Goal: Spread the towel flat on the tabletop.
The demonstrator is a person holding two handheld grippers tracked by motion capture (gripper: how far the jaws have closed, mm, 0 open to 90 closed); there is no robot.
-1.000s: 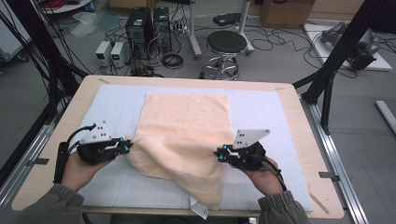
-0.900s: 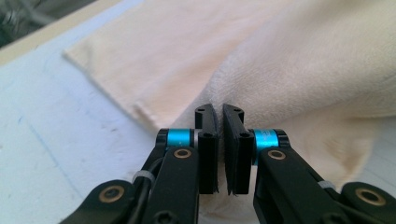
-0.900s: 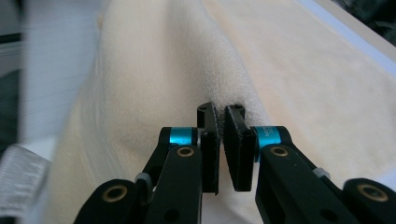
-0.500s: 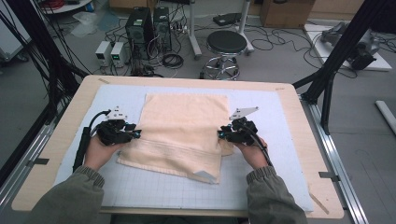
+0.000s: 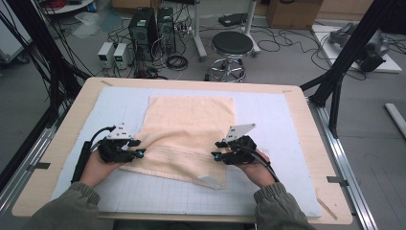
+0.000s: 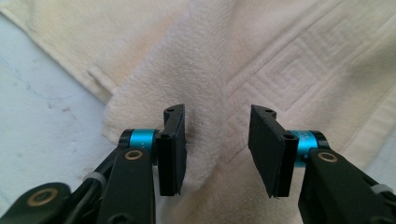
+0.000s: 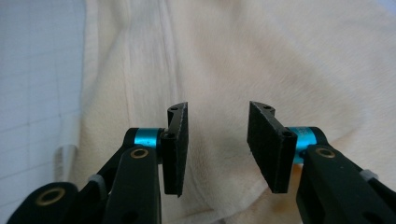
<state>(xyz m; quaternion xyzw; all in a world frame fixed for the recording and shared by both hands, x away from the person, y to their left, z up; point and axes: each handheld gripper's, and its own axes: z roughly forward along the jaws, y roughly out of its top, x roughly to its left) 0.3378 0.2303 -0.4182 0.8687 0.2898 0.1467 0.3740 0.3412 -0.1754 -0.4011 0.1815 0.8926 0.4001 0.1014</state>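
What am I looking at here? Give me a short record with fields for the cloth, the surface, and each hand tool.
cloth: cream terry towel, near edge folded over, lying flat
surface: pale blue gridded mat on a wooden table
left tool: jaws apart, just been opening, at the towel's left edge, nothing gripped
right tool: jaws apart, just been opening, over the towel's right side, nothing gripped

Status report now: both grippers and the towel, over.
Left gripper and right gripper: fingers just opened, nothing pinched. Towel lies folded on the mat, near edge doubled over. Nothing in the way.
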